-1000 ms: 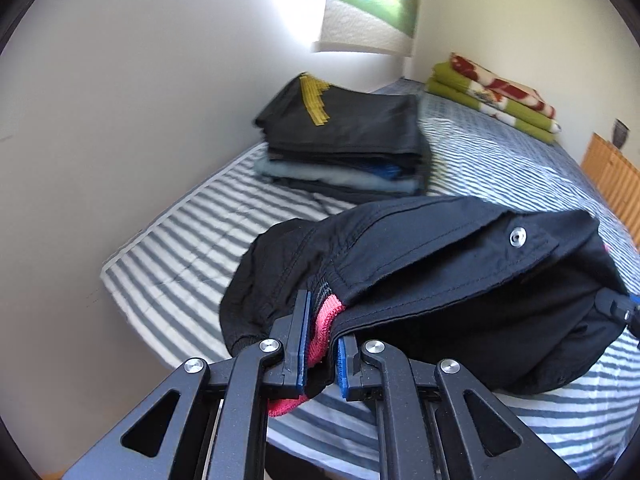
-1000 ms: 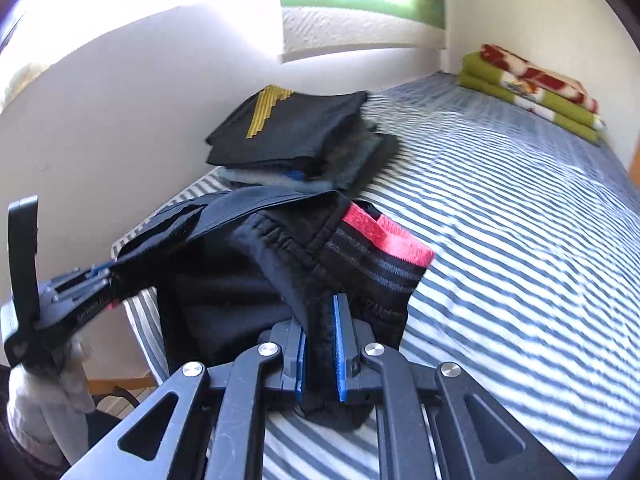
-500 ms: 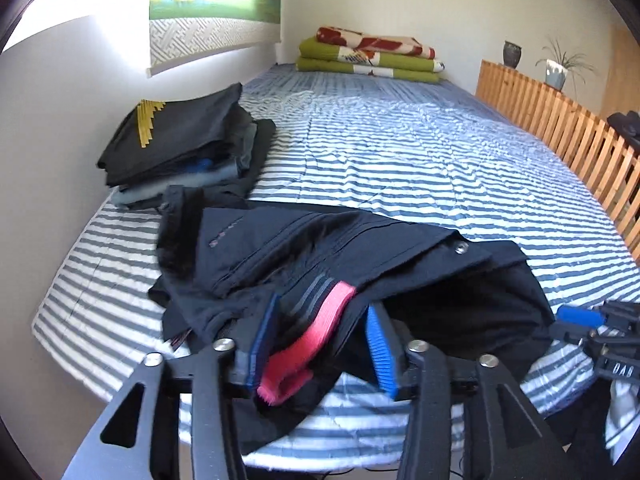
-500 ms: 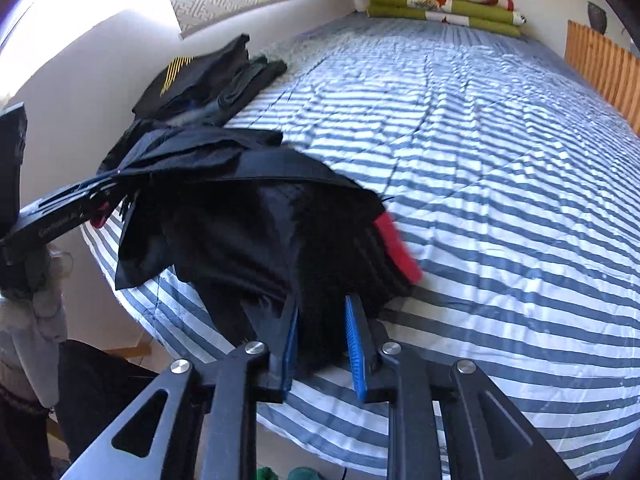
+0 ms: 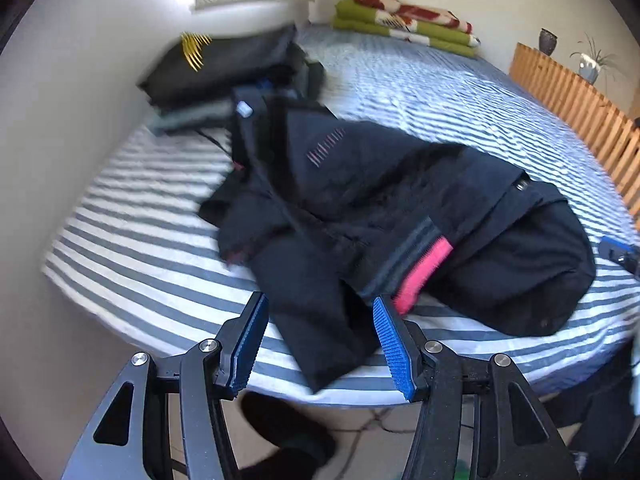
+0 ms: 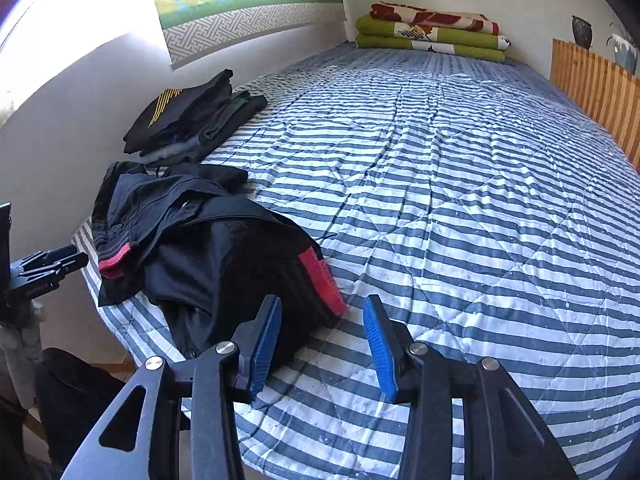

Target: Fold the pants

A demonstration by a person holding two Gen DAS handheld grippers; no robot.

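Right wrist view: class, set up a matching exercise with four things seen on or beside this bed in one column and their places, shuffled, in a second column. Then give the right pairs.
Things:
1. black pants
2. folded clothes stack
3. green and red blanket
4. wooden slat rail

Places:
A. folded at the far end of the striped bed
B. along the bed's right side
C. crumpled at the near left corner, just ahead of the open right gripper
D. by the wall on the left, behind the pants

Pairs: 1-C, 2-D, 3-A, 4-B
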